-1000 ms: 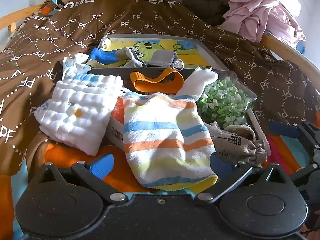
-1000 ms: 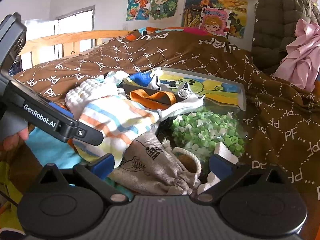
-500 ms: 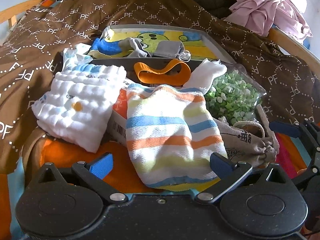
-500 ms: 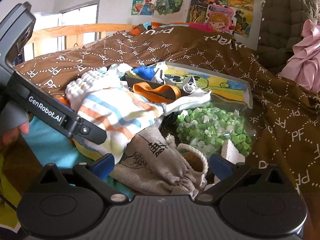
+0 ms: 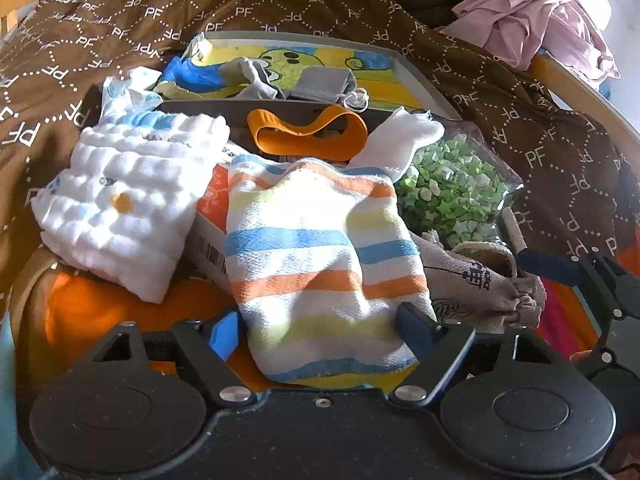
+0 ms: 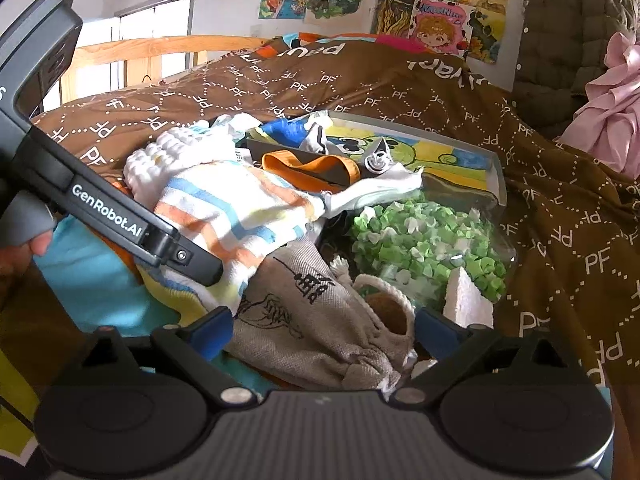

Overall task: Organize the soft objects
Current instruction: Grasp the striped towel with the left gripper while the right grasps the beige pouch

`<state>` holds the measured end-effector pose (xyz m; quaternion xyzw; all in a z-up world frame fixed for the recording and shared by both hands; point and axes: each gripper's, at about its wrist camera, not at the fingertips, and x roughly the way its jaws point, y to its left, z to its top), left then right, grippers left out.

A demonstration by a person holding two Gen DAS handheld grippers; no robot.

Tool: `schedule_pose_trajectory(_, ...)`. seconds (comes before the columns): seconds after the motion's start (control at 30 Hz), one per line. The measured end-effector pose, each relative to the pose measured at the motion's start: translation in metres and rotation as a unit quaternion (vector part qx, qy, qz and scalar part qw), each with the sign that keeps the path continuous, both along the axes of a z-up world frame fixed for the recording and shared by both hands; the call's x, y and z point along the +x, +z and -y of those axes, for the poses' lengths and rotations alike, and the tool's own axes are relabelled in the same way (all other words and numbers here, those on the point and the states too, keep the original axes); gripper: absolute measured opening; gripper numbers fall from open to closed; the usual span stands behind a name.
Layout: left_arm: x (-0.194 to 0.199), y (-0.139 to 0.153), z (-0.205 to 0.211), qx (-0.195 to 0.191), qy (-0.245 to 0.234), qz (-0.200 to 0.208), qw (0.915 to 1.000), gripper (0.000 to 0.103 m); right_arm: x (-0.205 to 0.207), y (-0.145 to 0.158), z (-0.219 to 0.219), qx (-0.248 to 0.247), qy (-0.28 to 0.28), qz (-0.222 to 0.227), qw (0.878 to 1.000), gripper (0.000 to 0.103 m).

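Both grippers have pushed in closer over the last second, so the heap on the bed fills more of each view. From the left wrist camera, the left gripper [image 5: 322, 330] has its fingers apart on either side of the near end of the striped towel [image 5: 320, 264], which lies at centre frame, rumpled, with blue, orange and yellow bands, draped over a cardboard box [image 5: 210, 220]. At its left sits a puffy white quilted cloth [image 5: 128, 200]; above it, an orange band [image 5: 306, 134] lies against a tray [image 5: 420, 76]. From the right wrist camera, the right gripper [image 6: 322, 330] also has its fingers apart, flanking the beige drawstring pouch [image 6: 316, 320] at lower centre, whose open mouth lies close to a clear bag of green paper stars [image 6: 424, 240] at centre right. As I see it, the towel overlaps the pouch, so a lift by either gripper may drag the other item along. A shallow pinch on the loose terry may also slip off. The pouch cord could snag the star bag and tug it off the quilt [image 6: 560, 200].
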<state>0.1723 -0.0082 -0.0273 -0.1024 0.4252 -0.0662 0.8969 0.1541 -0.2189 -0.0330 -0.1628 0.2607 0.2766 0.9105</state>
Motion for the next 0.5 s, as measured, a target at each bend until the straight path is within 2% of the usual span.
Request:
schedule_pose_trajectory(0.03,0.000,-0.001,0.000,0.000,0.000,-0.002,1.0000,0.077,0.000,0.000,0.000,-0.001,0.001,0.001,1.000,0.099)
schedule_pose_trajectory(0.07,0.001,-0.001,0.000,0.001,-0.002,-0.003,1.0000,0.071,0.000,-0.001,-0.001,-0.003,0.001,0.002,1.000,0.099)
schedule_pose_trajectory(0.1,0.001,-0.001,-0.001,-0.001,-0.005,-0.003,1.0000,0.059,0.000,-0.001,-0.001,-0.005,0.001,0.004,1.000,0.098)
schedule_pose_trajectory(0.17,0.001,-0.001,-0.001,0.001,-0.010,-0.003,0.9999,0.050,-0.002,-0.002,-0.003,-0.012,0.001,0.011,1.000,0.098)
schedule_pose_trajectory(0.5,-0.004,0.003,-0.005,-0.002,-0.017,0.006,0.9998,0.030,-0.006,-0.004,-0.010,-0.030,0.019,0.026,0.999,0.097)
